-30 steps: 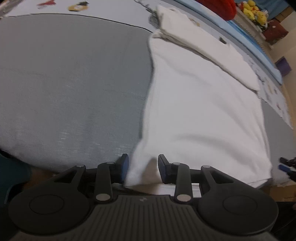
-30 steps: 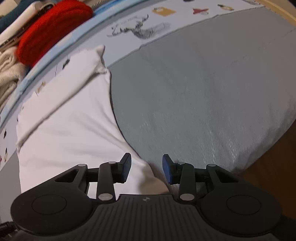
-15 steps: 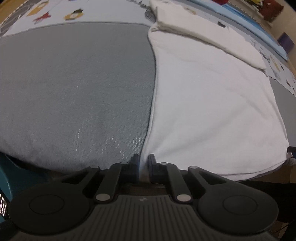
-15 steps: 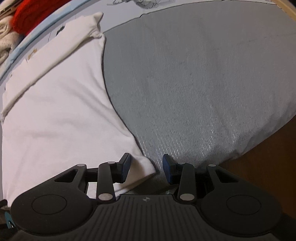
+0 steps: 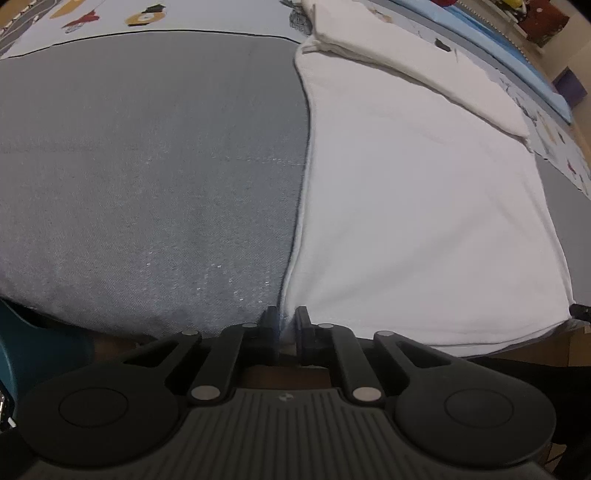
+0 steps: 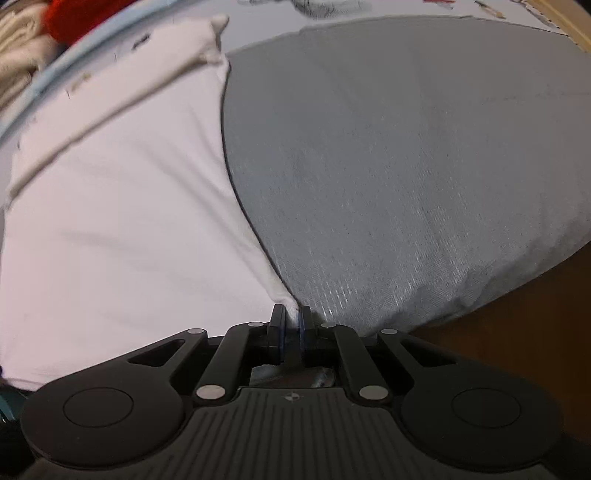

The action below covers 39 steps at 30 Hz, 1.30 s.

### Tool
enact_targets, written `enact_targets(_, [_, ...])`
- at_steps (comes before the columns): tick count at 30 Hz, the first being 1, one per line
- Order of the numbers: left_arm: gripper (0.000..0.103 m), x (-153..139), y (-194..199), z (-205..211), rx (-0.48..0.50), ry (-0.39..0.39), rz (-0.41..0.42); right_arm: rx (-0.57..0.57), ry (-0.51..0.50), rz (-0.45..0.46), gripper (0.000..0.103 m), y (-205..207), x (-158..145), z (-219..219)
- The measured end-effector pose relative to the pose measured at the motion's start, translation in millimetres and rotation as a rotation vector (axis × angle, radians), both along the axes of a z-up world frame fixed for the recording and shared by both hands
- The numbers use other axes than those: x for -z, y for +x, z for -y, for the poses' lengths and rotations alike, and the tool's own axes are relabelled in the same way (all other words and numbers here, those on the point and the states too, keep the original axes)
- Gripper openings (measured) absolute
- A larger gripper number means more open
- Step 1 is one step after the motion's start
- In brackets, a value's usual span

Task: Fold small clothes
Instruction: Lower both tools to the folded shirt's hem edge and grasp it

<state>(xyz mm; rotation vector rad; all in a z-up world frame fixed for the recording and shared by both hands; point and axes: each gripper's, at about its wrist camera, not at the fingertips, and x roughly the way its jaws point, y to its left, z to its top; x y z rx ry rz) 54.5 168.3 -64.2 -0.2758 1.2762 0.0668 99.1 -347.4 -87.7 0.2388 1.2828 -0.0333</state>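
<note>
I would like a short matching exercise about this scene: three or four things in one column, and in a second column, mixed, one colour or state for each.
Things:
1. white garment
2. grey cover
3. left gripper
4. red fabric

Descriptions:
A. lies at the far top edge in the right wrist view
B. spread flat, with a folded band at its far end
C. shut on a near corner of the cloth
D. the bare surface under and beside the cloth

Pairs: 1-B, 2-D, 3-C, 4-A

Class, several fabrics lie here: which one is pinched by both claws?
The flat white garment; each claw grips a near corner. The red fabric lies far off, untouched.
</note>
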Motion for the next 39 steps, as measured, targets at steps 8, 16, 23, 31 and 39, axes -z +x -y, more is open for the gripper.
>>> enact_targets(8, [0.033,1,6,-5,-0.060,-0.046,0.016,0.074,0.048,0.070,0.041,6,-8,8])
enact_targets(16, [0.033,12,13,7,-0.024,-0.012,-0.007,-0.038,-0.052,0.011,0.042,13,10,-18])
enact_targets(23, [0.021,14,16,17,0.024,0.028,0.005,-0.078,-0.034,0.041,0.008,11,7,-25])
enact_targets(31, [0.022,16,18,16,0.026,0.026,0.006,-0.046,-0.034,0.027,0.013,7,7,-16])
enact_targets(39, [0.014,14,19,19,0.052,0.051,0.015,-0.075,-0.038,0.043,0.008,10,5,-16])
